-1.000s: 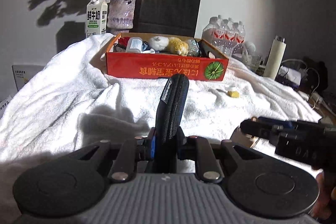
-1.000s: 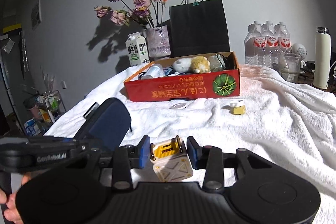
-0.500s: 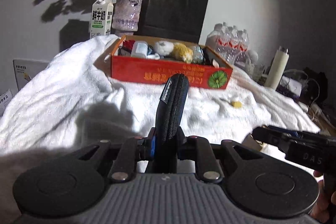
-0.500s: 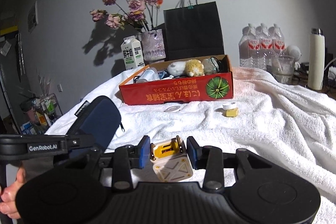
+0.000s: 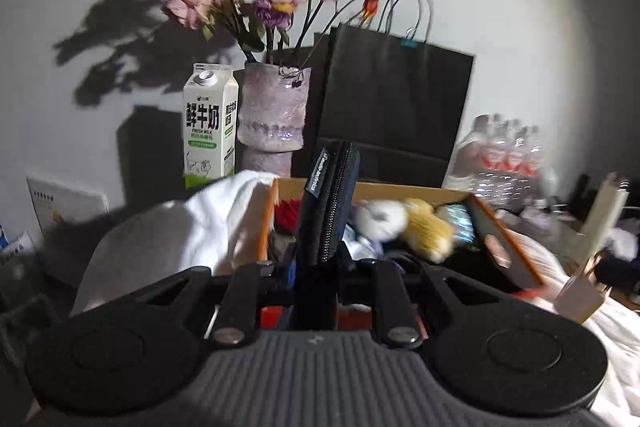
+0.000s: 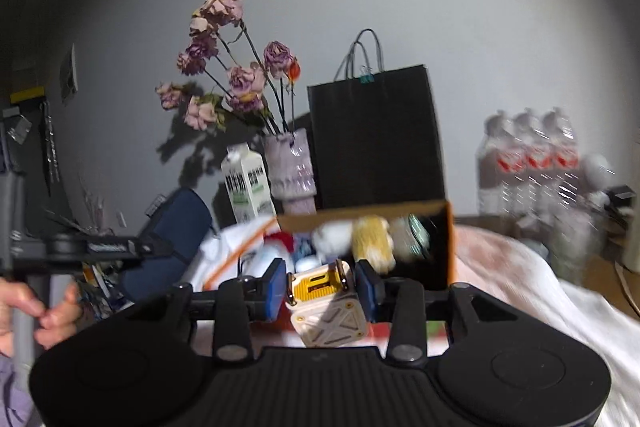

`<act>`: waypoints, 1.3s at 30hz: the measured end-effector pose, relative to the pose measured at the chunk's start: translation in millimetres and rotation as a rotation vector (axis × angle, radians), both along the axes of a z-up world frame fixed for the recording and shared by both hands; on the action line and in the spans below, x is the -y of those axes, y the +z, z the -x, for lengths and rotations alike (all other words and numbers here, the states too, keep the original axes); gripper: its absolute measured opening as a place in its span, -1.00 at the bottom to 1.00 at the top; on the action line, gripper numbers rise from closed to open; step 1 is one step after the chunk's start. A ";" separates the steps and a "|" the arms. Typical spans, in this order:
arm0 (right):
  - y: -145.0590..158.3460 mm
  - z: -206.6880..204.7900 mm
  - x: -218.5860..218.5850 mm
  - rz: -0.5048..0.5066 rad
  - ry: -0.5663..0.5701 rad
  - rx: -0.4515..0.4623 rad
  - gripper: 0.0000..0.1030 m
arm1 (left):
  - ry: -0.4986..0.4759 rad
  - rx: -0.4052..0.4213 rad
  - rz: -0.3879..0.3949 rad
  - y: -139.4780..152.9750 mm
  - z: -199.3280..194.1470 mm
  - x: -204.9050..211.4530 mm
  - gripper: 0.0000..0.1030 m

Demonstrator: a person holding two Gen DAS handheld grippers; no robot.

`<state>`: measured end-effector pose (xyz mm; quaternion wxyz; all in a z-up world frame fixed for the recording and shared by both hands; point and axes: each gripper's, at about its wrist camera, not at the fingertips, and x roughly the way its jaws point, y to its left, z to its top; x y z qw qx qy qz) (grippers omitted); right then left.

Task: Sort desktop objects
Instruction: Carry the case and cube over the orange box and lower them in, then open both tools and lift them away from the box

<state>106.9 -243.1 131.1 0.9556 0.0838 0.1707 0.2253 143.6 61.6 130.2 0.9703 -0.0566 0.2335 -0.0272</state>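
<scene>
We see the left gripper (image 5: 318, 267) clamped on a dark zipped pouch (image 5: 326, 203) held upright before the orange box (image 5: 504, 247); the right gripper (image 6: 322, 287) grips a small white-and-yellow block (image 6: 326, 307) — both near the box.

Navy zip pouch (image 5: 328, 203); orange box (image 6: 450, 243); cream-yellow cube (image 6: 326, 301)

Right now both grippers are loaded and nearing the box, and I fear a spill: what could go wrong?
1. The orange box already holds plush toys; a dropped zip pouch may perch on them and tip out.
2. The left gripper pinches only the pouch's lower end, so it could swing.
3. The right gripper and its cream-and-yellow block arrive alongside; the tools might collide.
</scene>
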 end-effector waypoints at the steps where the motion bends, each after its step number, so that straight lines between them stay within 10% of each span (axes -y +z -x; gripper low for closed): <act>1: 1.0 -19.6 -2.4 -0.012 0.009 -0.021 -0.29 | 0.014 -0.023 -0.003 -3.8 -17.6 -1.1 -0.66; 16: -71.1 -185.5 -88.0 0.080 0.061 -0.318 -0.27 | 0.001 -0.185 0.024 -59.3 -106.4 -6.9 -0.43; 27: -20.6 -154.7 -66.2 0.126 -0.022 -0.244 0.02 | 0.009 -0.135 0.020 -6.5 -80.6 1.0 0.53; 39: -8.0 -61.8 -25.9 0.139 -0.112 -0.225 0.50 | -0.044 -0.152 0.027 -12.3 14.5 31.1 0.95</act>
